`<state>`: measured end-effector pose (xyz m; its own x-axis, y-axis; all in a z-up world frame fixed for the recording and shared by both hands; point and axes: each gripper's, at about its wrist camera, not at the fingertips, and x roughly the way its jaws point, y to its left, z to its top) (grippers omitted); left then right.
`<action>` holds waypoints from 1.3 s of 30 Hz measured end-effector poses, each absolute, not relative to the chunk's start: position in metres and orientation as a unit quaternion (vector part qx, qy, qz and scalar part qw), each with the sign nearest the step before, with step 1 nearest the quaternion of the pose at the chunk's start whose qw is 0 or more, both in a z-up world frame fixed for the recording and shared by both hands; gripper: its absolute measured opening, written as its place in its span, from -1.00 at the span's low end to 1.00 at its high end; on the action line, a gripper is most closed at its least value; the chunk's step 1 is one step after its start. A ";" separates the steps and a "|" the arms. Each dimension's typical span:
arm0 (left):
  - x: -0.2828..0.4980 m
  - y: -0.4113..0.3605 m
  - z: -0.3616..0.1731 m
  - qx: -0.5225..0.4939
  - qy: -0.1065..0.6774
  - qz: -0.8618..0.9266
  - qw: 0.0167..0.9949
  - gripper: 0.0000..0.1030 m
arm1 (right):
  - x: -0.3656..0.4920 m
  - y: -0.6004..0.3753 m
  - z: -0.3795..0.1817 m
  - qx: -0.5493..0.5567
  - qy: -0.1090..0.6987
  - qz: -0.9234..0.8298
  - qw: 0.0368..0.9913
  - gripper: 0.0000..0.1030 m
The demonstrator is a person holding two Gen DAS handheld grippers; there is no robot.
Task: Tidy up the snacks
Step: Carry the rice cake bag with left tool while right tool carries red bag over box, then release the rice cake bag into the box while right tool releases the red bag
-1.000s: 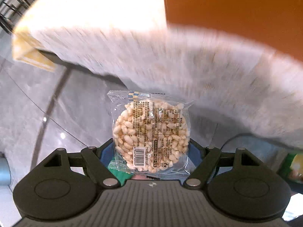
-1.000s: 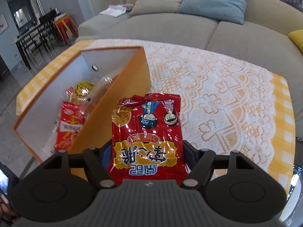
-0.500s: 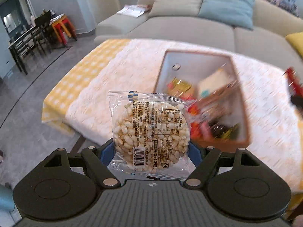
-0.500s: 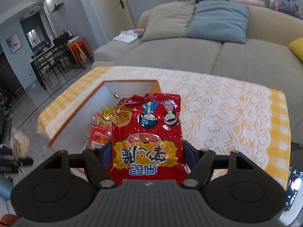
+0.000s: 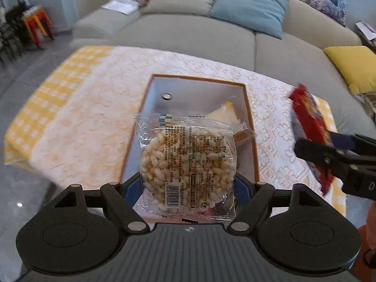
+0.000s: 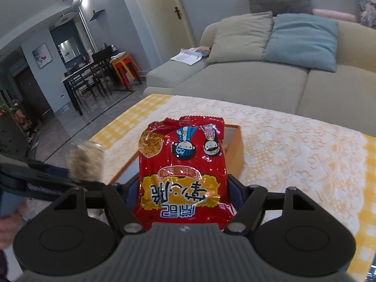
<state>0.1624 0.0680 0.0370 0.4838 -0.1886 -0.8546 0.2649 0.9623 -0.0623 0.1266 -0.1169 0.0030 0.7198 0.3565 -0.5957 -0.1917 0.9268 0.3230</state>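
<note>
My left gripper [image 5: 188,185] is shut on a clear pack of puffed rice cake [image 5: 188,164] and holds it above the near end of the orange box [image 5: 249,117] with grey inside walls. The box holds a pale wedge-shaped pack [image 5: 223,115]; most of its contents are hidden behind the rice cake. My right gripper [image 6: 183,192] is shut on a red noodle snack bag [image 6: 182,164], held above the table right of the box [image 6: 235,150]. The right gripper also shows in the left wrist view [image 5: 329,157] with the red bag [image 5: 310,127].
The box stands on a low table with a white lace cloth over yellow check [image 5: 82,108]. A beige sofa [image 5: 188,30] with cushions lies behind it. A dining table and chairs [image 6: 87,80] stand far left. Grey tile floor [image 5: 18,188] lies beside the table.
The left gripper has swung up from under the table edge to over the box, still holding the rice cake. The right gripper has risen and drawn back with the red bag.
</note>
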 end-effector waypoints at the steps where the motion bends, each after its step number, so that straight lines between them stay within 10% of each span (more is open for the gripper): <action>1: 0.170 0.068 0.033 0.040 0.492 -0.136 0.859 0.76 | 0.138 -0.114 0.001 0.120 0.347 0.153 0.917 0.38; 39: 0.247 0.048 -0.043 0.127 0.490 -0.170 0.845 0.84 | 0.274 -0.088 -0.066 0.084 0.399 0.166 0.898 0.62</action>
<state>0.2465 0.0477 -0.0432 0.4608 -0.1638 -0.8723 0.4126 0.9097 0.0471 0.2741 -0.0879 -0.0664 0.6264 0.3654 -0.6886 -0.2308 0.9307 0.2839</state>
